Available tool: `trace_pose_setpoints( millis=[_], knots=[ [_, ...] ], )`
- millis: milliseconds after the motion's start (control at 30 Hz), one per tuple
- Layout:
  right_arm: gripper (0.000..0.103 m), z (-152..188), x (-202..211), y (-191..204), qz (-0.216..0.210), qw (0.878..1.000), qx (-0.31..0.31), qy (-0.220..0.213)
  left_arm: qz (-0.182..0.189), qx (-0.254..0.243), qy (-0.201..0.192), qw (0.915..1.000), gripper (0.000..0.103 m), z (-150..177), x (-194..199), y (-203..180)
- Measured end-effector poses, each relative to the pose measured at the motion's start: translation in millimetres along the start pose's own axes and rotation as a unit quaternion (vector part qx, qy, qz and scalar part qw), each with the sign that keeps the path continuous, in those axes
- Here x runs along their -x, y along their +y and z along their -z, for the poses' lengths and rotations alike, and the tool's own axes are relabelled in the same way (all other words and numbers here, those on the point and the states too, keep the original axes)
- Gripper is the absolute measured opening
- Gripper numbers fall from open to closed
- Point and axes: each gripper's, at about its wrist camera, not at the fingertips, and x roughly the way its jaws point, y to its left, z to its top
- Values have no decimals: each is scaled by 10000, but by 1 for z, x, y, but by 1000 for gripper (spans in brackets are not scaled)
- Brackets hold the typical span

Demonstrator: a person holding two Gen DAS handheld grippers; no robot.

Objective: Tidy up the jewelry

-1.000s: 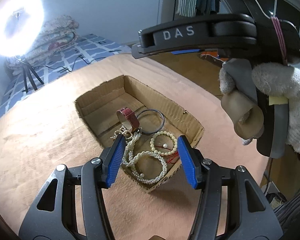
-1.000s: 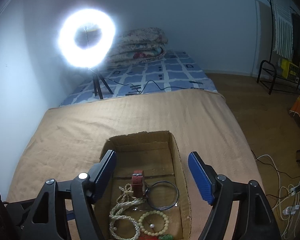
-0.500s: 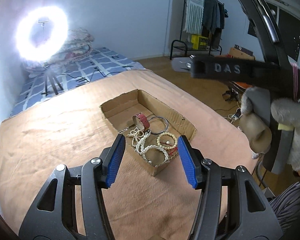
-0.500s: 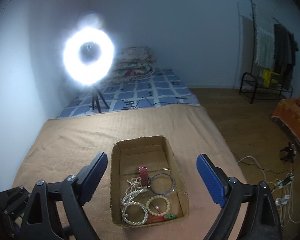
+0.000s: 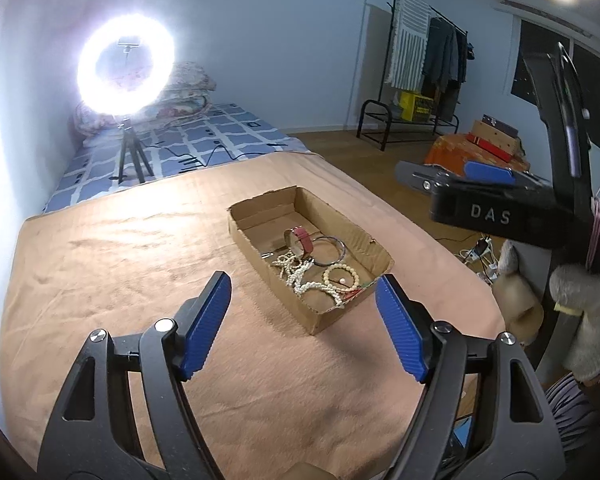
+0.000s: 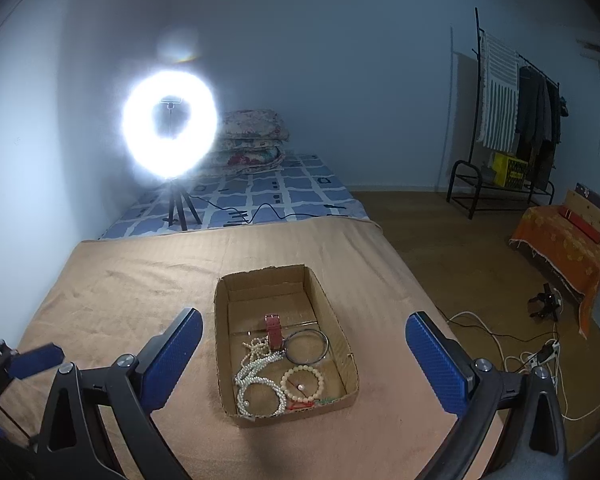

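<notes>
Both grippers pulled back and up from cardboard box since 1 s ago; left gripper and right gripper spread, empty; jewelry — pearl necklace, bead bracelet, red-strap watch, bangle — all boxed; task likely finished.

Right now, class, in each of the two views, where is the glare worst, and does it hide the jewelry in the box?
Left wrist view: the ring light blows out to white and washes the wall beside it; a second flare sits top right. Right wrist view: the same lamp blooms with a ghost spot above it, and the room edges go dark. In both, the jewelry in the box stays readable.
</notes>
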Motion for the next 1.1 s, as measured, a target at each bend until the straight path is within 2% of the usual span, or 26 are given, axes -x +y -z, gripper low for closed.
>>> trace_pose_setpoints(
  millis=[467, 733, 1100],
  knots=[
    [103, 7, 11, -4, -3, 9997, -174, -155, -336, -153, -89, 9993, 79, 13, 16, 3],
    [103, 9, 14, -4, 25, 9997, -165, -178, -524, -303, -155, 9980, 99, 17, 25, -4],
    [103, 11, 19, -6, 99, 9992, -267, -264, -626, -220, -146, 9977, 102, 18, 26, -3]
  ],
)
